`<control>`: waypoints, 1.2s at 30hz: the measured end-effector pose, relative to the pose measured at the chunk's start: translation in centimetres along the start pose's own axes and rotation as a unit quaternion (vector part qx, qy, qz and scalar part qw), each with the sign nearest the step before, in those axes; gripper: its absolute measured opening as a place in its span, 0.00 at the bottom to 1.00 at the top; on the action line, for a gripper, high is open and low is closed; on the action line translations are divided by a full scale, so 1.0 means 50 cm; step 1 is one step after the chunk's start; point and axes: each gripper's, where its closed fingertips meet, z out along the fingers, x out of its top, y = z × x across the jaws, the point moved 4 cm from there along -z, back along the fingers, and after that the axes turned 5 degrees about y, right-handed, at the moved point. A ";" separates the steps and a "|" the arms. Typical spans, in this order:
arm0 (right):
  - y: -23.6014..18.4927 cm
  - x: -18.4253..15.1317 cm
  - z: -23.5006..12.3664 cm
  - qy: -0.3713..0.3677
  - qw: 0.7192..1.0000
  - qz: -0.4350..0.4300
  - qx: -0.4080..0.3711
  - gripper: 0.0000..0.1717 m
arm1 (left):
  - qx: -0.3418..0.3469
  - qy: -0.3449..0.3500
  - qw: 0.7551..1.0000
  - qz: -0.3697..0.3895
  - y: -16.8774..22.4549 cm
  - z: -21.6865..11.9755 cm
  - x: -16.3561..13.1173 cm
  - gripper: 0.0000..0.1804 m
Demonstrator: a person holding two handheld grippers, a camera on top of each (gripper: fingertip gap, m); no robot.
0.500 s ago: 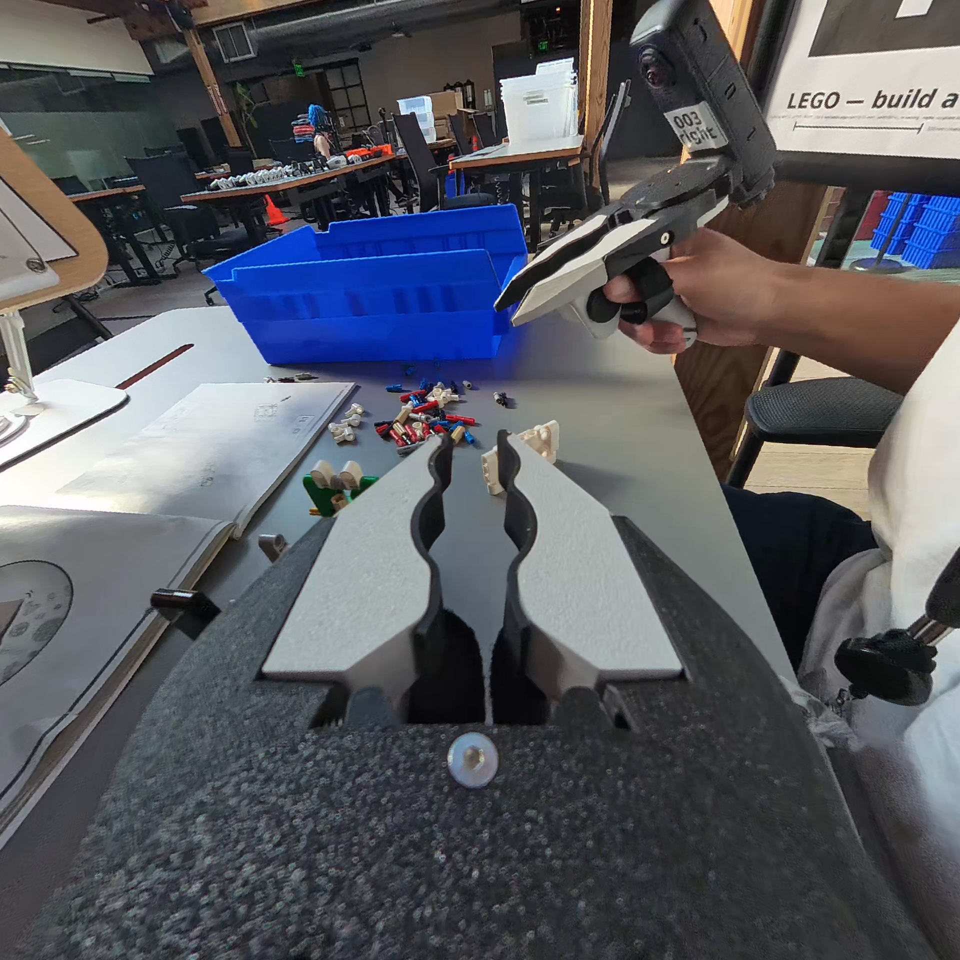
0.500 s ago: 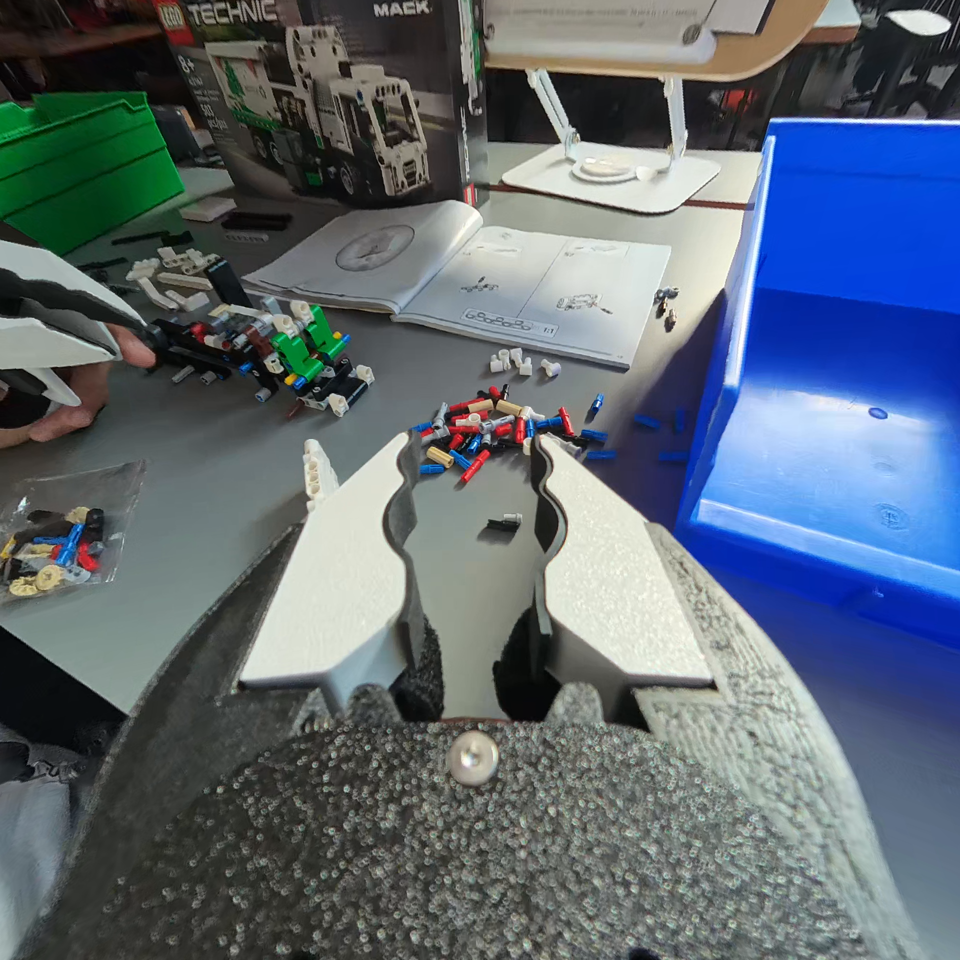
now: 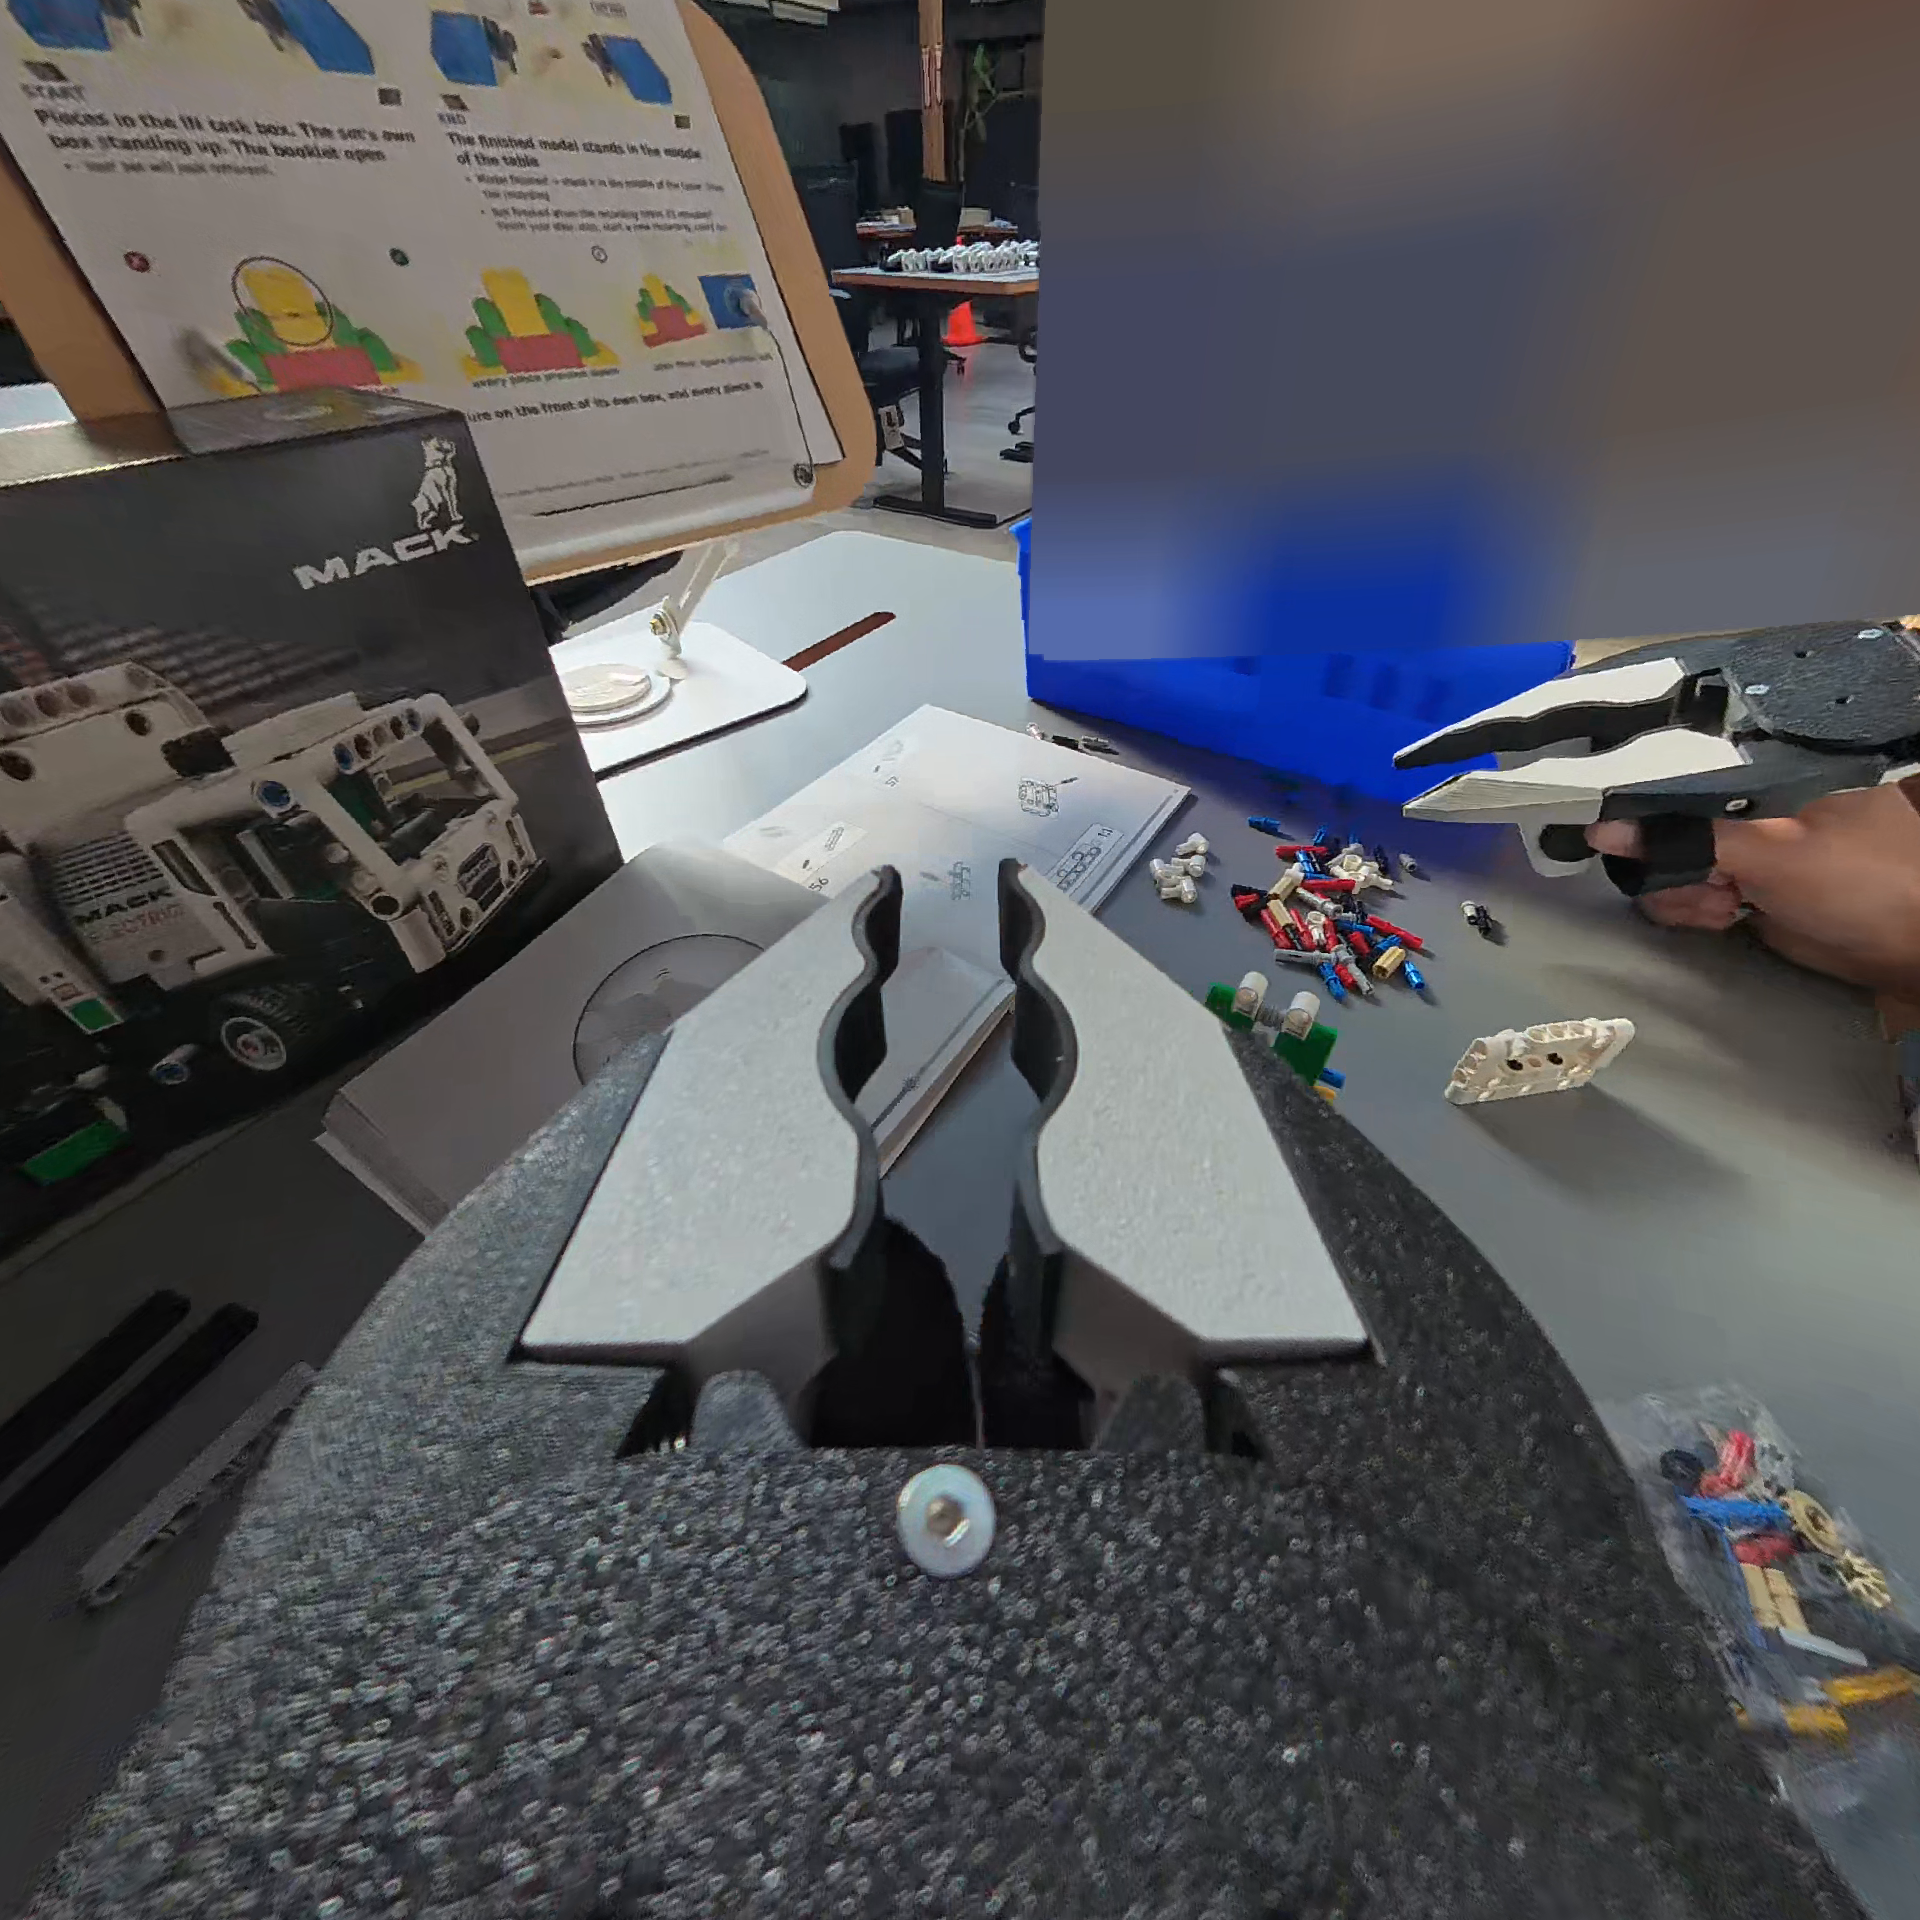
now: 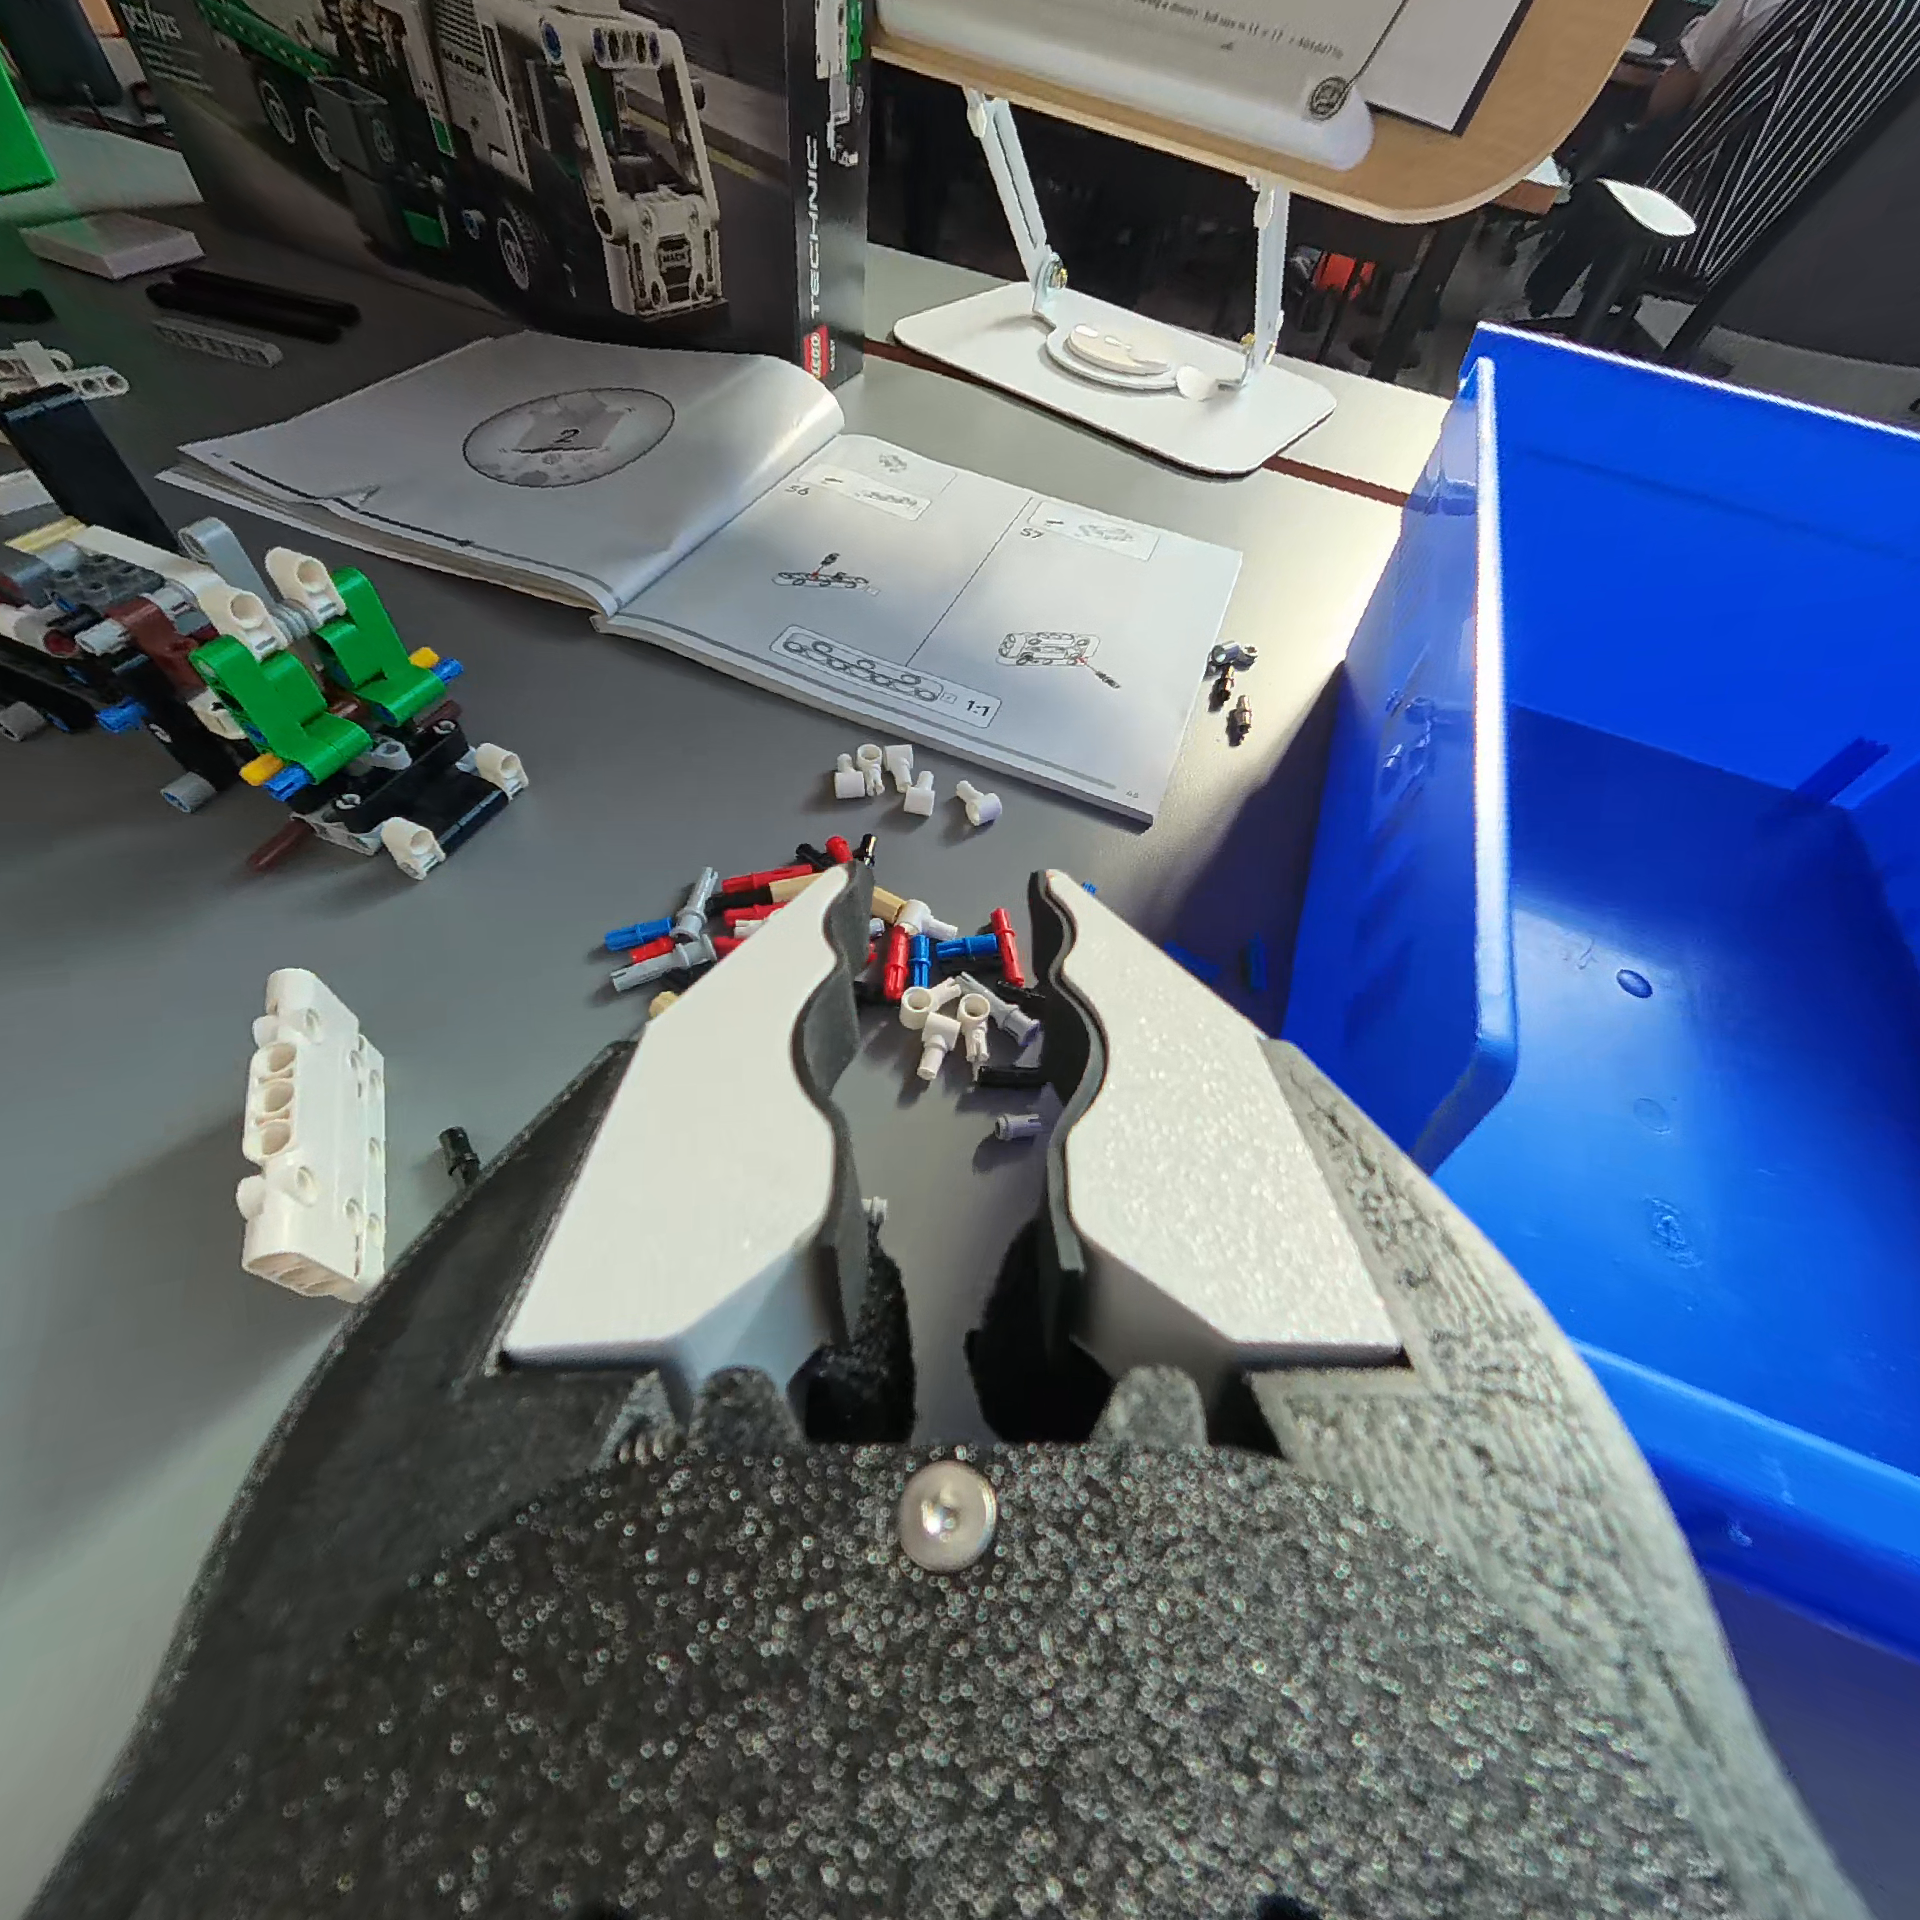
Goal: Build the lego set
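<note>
Over the grey table point(image 4: 156, 1039), we see the right gripper point(image 4: 951, 894), jaws partly open and empty, above a heap of small, light, stiff, slippery plastic pins point(image 4: 935, 966), best pinched across the shaft, while the left gripper point(image 3: 948, 883), narrowly open, holds nothing over the open paper instruction booklet point(image 3: 966, 800).

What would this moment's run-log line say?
left gripper: open, nothing held, over open booklet | right gripper: open, nothing held, over pile of small pins | blue bin: right of pile

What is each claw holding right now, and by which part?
Nothing. The left claw is open over the open booklet; the right claw is open above the pile of small pins, gripping none.
</note>
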 end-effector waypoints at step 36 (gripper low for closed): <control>-0.014 -0.028 0.043 -0.078 0.996 -0.027 0.037 0.14 | 0.010 0.008 0.998 0.058 -0.031 0.000 -0.063 0.05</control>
